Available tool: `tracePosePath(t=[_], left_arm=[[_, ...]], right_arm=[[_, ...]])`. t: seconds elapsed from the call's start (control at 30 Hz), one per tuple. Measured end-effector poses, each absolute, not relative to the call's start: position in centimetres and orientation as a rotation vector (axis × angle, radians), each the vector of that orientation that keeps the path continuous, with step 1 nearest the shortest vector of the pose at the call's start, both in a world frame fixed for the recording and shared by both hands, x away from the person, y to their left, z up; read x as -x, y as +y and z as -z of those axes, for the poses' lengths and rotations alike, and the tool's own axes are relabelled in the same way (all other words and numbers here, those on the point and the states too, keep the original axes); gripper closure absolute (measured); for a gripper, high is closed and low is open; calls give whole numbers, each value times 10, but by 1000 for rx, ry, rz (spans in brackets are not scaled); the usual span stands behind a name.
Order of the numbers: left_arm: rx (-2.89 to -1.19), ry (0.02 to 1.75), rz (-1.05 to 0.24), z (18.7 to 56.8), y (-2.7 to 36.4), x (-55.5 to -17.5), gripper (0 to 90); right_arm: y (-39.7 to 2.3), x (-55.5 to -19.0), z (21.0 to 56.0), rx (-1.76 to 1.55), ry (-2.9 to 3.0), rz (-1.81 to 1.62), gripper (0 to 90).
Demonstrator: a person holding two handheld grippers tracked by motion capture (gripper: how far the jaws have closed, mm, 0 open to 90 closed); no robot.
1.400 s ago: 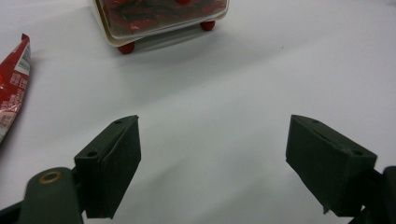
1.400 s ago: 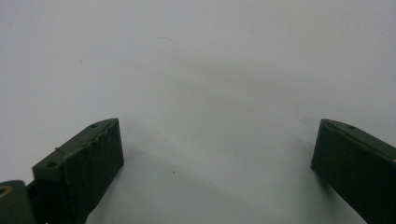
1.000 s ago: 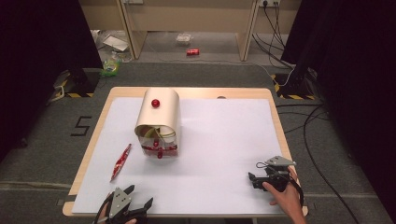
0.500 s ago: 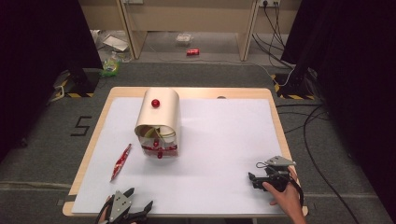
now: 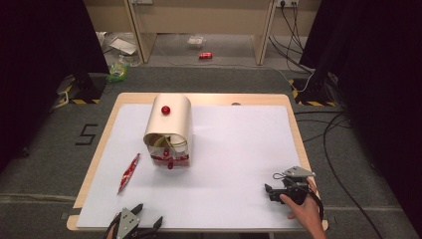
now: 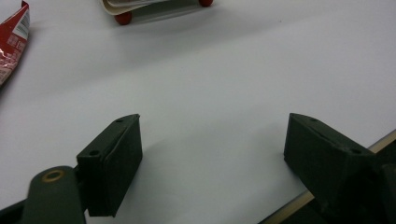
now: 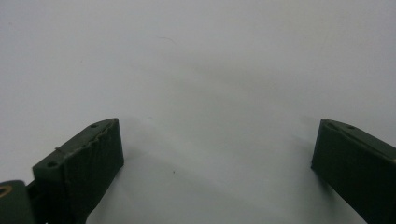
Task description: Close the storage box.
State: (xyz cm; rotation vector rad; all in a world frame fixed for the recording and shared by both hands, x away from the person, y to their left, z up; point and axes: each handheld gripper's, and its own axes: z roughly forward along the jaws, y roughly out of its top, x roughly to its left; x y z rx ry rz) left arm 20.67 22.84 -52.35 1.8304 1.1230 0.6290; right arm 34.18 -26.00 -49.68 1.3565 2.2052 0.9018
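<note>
Lying on the white sheet point(image 5: 239, 149) that covers the bench point(image 5: 219, 98), a red snack packet point(image 5: 128, 172) sits to the left of the cream bread box point(image 5: 169, 130), slightly nearer the person than the box and apart from it. In the left gripper view the packet point(image 6: 11, 39) shows at the upper left corner, with the box's red feet point(image 6: 123, 18) at the top edge.

The bread box, the landmark here, stands left of the sheet's middle, its rounded lid carrying a red knob point(image 5: 165, 110) on top. Its open front faces the person, with something yellowish inside and a red trim along the lower edge.

The left tongs point(image 5: 142, 226) rest at the near edge of the bench, well in front of the box and a little to the left of it, closer to the packet than to anything else. Seen from their own camera, the left tongs point(image 6: 212, 154) stand wide open over bare sheet, gripping nothing, the bench edge showing beside one jaw.

Far to the right of the box, near the front right corner of the sheet, a hand point(image 5: 303, 211) holds the right tongs point(image 5: 269, 191), which point leftward. In their own view the right tongs point(image 7: 217, 154) are spread wide as well, empty, with plain white sheet between them.
</note>
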Motion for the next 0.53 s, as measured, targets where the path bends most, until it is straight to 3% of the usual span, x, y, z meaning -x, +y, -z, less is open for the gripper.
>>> tracePosePath(t=[0.53], left_arm=[[-1818, 1120, -628, 525, 229, -206, 185]], right_arm=[[-260, -342, 497, -1355, 2205, -902, 26]])
